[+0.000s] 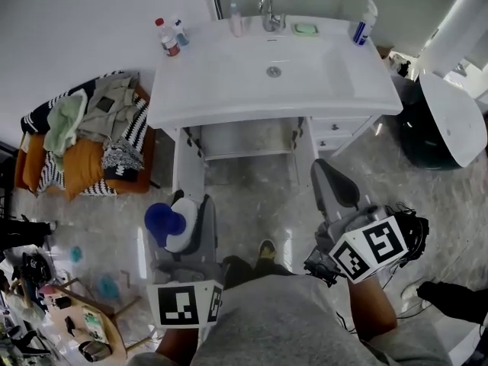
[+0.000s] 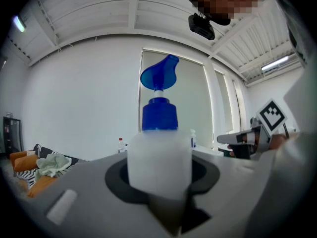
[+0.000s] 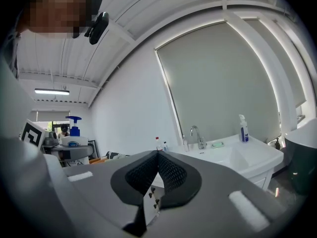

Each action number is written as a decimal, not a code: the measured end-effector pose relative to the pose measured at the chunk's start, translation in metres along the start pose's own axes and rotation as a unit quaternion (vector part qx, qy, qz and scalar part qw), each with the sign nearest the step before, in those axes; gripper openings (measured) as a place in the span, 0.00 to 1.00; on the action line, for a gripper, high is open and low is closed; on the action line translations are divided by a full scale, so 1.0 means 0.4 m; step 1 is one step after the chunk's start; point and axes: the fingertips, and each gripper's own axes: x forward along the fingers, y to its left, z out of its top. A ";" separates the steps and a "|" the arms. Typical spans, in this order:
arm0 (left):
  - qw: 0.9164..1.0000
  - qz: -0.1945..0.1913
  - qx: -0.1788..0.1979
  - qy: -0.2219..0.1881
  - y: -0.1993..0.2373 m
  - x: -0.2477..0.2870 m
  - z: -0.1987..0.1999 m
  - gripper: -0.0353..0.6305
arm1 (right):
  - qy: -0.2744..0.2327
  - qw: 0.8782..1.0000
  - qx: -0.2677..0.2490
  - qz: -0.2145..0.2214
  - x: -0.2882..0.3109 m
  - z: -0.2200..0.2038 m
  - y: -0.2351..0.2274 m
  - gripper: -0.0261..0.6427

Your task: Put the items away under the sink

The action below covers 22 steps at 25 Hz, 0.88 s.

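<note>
A: Upper part of the head view?
B: White wall (image 1: 76,21), white vanity (image 1: 221,90), glossy marbled floor (image 1: 259,197).
A: Left edge?
B: Orange couch (image 1: 30,166) heaped with cloth.
A: Right gripper view?
B: Roller blind (image 3: 223,83), ribbed ceiling (image 3: 148,14), strip light (image 3: 52,91).

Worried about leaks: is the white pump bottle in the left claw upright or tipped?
Upright: the white plastic bottle stands clamped in the left claw, blue pump head on top.

The left tongs (image 1: 191,212) and right tongs (image 1: 329,175) are grey with black pads, each bearing a white cube (image 1: 187,303) of black square markers. Black cables (image 1: 415,231) trail off the right one; the shirt (image 1: 282,326) is grey.
</note>
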 end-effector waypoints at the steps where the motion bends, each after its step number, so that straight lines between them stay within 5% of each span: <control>1: 1.000 0.000 0.003 -0.001 -0.002 0.002 0.003 0.30 | -0.002 1.000 0.000 0.001 0.002 0.005 -0.003 0.04; 22: 0.999 -0.036 0.003 -0.004 0.100 0.157 -0.017 0.30 | 0.001 1.000 -0.020 -0.007 0.171 0.036 0.027 0.04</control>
